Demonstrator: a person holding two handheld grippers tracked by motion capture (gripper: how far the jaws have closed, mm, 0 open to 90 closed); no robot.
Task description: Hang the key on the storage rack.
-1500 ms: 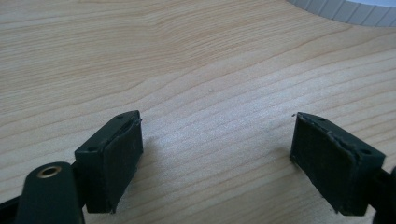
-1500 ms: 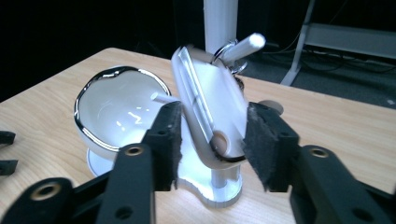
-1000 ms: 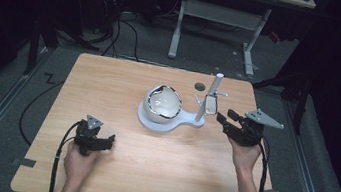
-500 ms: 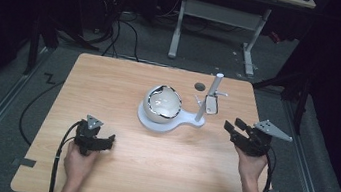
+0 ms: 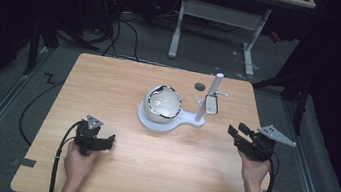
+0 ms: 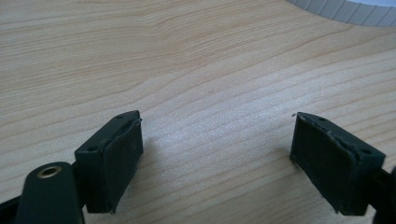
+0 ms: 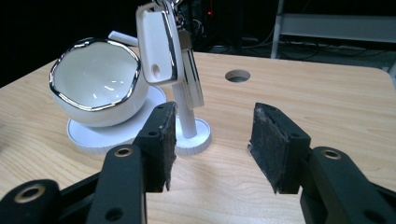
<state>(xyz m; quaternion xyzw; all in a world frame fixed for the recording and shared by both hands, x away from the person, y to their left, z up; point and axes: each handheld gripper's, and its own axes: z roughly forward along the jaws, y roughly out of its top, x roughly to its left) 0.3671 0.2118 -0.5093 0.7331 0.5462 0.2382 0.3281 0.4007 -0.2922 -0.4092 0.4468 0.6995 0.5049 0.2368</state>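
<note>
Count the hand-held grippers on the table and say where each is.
2. The left hand-held gripper sits near the table's front left, jaws open. The right hand-held gripper is at the right edge, open, pointing toward the white stand.

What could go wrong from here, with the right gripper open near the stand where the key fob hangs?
1. The key fob hangs loosely on the thin post; a grab by the right gripper may swing it or tip the stand.
2. The bowl sits close beside the post, so a sideways sweep might knock it.
</note>
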